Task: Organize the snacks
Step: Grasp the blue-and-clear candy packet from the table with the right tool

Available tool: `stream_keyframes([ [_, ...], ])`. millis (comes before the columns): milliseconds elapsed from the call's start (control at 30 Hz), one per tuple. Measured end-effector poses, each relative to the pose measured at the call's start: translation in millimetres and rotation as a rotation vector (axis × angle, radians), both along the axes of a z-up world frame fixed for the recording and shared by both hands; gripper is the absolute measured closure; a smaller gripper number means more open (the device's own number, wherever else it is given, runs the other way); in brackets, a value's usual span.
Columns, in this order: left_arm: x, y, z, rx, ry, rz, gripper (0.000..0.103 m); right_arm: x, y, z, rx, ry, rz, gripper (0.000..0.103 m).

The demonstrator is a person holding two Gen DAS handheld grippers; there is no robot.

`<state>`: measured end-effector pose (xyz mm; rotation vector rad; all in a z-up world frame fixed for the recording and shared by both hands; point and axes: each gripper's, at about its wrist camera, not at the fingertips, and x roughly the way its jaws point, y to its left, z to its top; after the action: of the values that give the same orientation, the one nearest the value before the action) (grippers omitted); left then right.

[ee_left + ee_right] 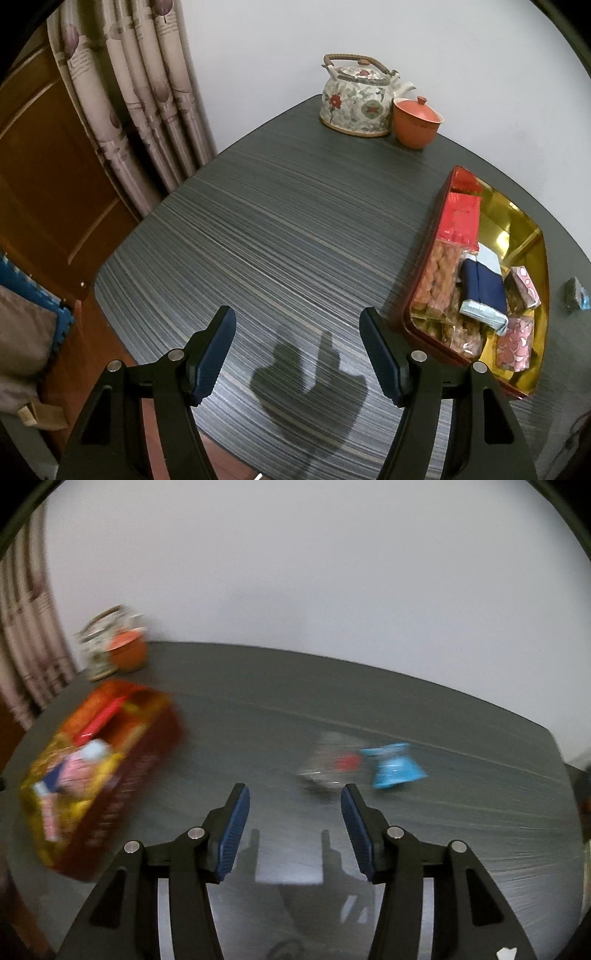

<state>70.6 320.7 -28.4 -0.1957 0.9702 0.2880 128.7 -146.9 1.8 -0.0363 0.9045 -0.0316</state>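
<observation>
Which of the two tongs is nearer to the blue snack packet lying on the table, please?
Right. The right tongs hang open with the blue snack packet just ahead, slightly right. From the left tongs, it lies far right, beyond the tray.

Even indoor light casts soft gripper shadows on the table (280,229), the left view sharp, the right motion-blurred, both fisheye-bent with dark corners.
</observation>
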Motion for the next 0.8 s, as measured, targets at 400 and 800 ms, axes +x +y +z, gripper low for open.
stream_keyframes([
  [400,5,-16,-7,0.058,-0.02,-0.065,0.033,56,-67,-45,-0.013,0.051,-0.038,0.05],
  [800,8,-64,16,0.1,-0.051,-0.16,0.033,76,-73,-68,0.015,0.074,0.02,0.066],
])
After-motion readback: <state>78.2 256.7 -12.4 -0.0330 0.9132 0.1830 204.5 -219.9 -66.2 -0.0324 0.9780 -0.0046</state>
